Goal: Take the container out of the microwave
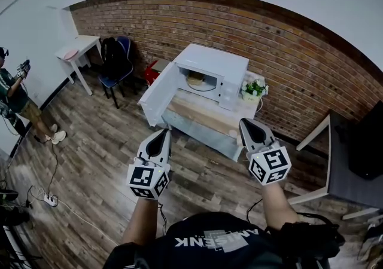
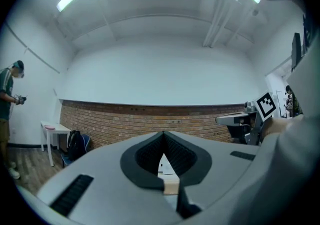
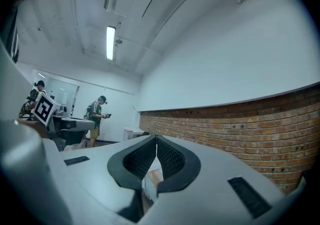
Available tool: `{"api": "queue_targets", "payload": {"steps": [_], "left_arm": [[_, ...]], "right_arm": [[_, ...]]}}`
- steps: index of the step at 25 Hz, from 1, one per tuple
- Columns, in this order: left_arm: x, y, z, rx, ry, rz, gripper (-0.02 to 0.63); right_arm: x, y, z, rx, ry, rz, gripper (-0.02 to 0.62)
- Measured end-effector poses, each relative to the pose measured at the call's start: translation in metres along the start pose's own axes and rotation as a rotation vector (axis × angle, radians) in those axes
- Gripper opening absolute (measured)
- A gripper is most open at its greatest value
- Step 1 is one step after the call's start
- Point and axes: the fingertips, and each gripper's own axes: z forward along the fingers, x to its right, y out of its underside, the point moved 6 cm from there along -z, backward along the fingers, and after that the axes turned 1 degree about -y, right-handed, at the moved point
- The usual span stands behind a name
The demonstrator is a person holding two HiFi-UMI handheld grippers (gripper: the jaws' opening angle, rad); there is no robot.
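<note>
Shirt (image 1: 206, 241) print, upside down: partly "ENK".

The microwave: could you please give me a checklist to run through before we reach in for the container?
1. Door open: ok.
2. Container in sight inside the microwave: ok.
3. Left gripper open for a grasp: not ok, shut, empty.
4. Right gripper open: not ok, shut, empty.
5. Grippers at the opening: not ok, both well short.
6. Container's contents: cannot tell.
</note>
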Motion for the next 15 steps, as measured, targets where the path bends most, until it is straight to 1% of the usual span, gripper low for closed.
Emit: {"api": "queue_targets", "payload": {"steps": [3,7,12,15], "left_arm": [[-0.02,0.004,-0.005,-0.002,-0.02,-0.046,0.011],[-0.037,0.011,-0.017,-0.021,0.013,-0.101,0.012],[-0.049,0.012,-0.018,-0.014,0.022,-0.108,0.011],[-0.06,0.014,-0.016,0.0,-0.005,-0.111,0.011]], "right_arm": [[-0.016,-0.002,0.007,-0.011,0.009,-0.016,0.041],[-0.038,-0.002,0.013,-0.026,0.002,-0.031,0.041],[-0.047,-0.003,0.026,-0.039,-0.014,-0.049,0.041],[-0.047,-0.001,0.042,-0.028,-0.03,-0.036,0.041]]}}
